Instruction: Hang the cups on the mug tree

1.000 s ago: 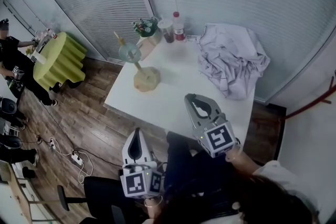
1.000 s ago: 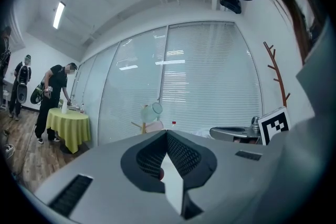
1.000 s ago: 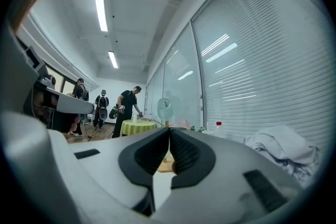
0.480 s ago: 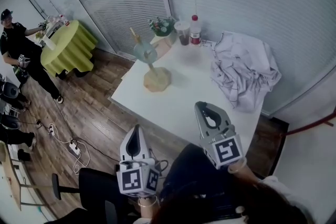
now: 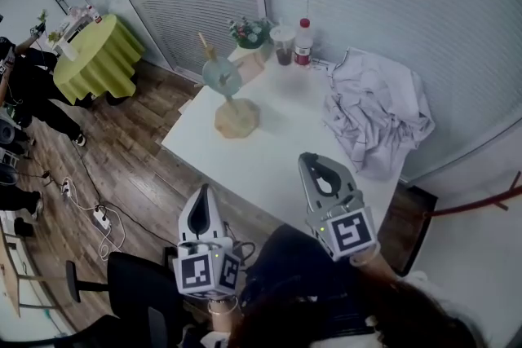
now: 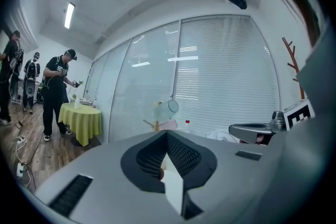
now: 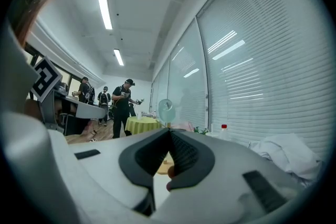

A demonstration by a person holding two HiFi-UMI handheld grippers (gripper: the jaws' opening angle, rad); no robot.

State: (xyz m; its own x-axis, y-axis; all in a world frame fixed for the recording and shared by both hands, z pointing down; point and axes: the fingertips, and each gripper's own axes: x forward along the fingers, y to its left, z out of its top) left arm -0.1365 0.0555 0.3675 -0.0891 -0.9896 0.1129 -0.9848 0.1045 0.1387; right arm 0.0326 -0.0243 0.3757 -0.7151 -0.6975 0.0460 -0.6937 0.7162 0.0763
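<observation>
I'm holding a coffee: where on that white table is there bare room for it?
The table is bare across its middle and near edge, between the mug tree on the left and the crumpled cloth on the right. The far edge is crowded: plant, drink cup, bottle.

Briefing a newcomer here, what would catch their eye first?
The wooden mug tree toward the white table's far left, one pale cup hanging on it. Then the crumpled white cloth on the table's right. Nearest, the left gripper and right gripper, fingers shut, empty.
</observation>
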